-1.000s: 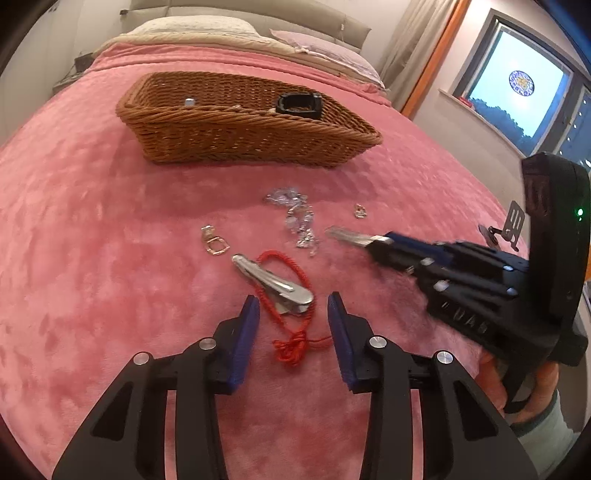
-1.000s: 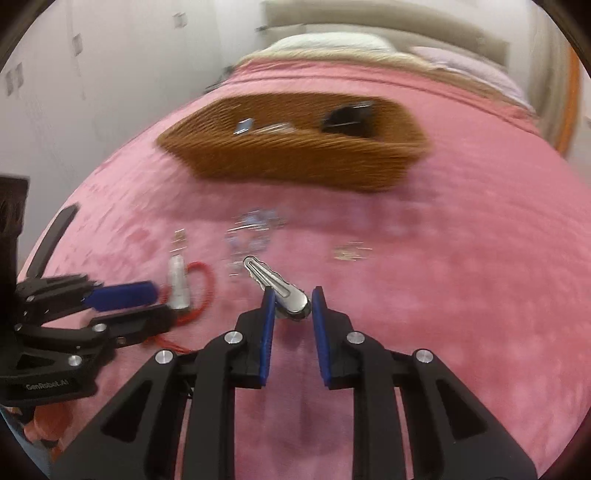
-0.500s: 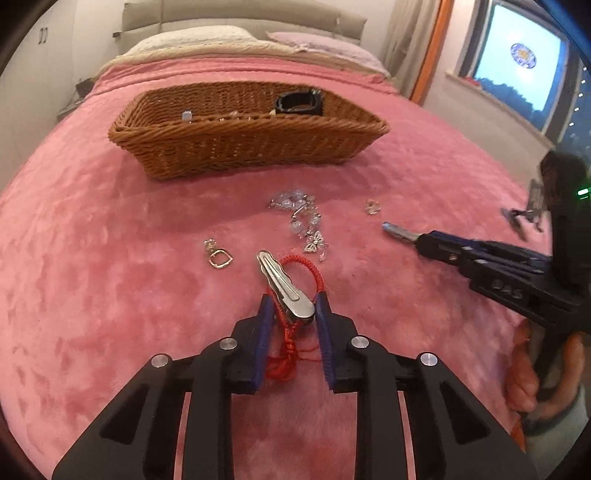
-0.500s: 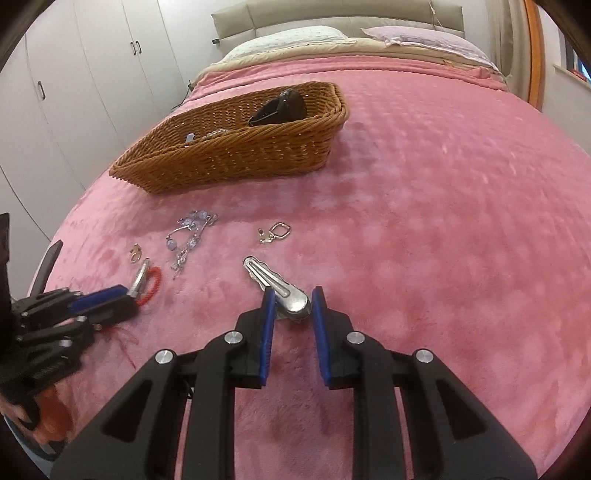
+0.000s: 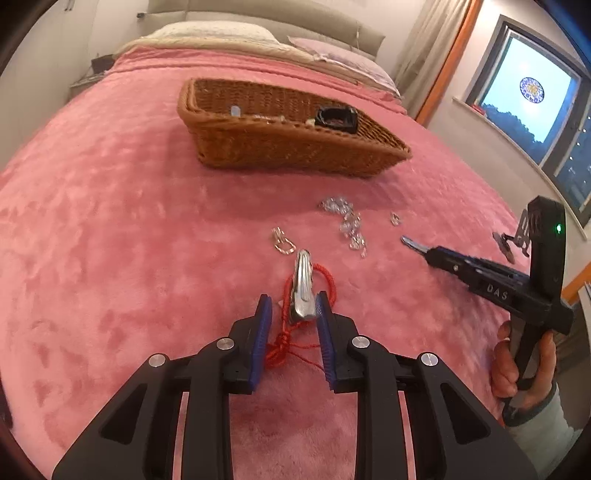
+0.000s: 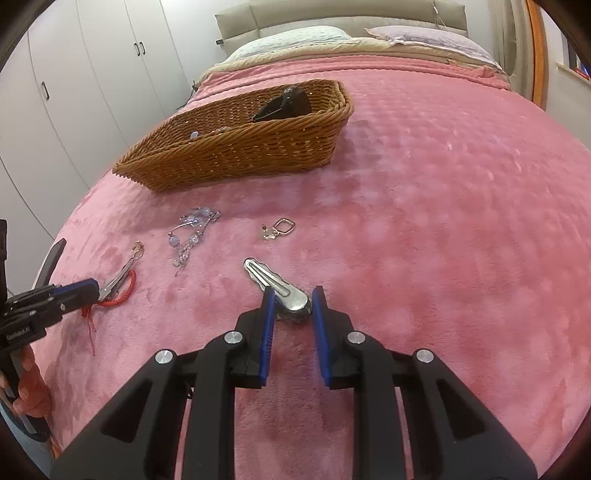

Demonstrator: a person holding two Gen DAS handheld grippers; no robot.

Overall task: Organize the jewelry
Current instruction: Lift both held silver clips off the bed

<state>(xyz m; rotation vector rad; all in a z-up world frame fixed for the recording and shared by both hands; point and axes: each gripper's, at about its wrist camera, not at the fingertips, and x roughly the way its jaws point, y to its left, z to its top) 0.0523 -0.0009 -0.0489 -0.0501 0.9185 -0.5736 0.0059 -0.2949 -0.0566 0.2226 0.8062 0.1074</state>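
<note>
— Left gripper (image 5: 290,314)?
— I see it clamped on a silver hair clip (image 5: 303,291) lower centre, over the red cord bracelet (image 5: 325,275).
— Right gripper (image 6: 293,308)?
— I have it pinching a second clip (image 6: 275,286); wicker basket (image 6: 236,151) upper left.

Ahead of me spreads a pink bedspread (image 6: 443,206). At twelve o'clock lie two pillows (image 6: 295,38) against a padded headboard (image 6: 332,11). White wardrobe doors (image 6: 92,74) stand at ten o'clock, a window (image 5: 532,103) at two.

Both grippers, left gripper (image 5: 291,325) and right gripper (image 6: 293,317), are black with blue finger pads and silver screws; the right one carries a green light.
</note>
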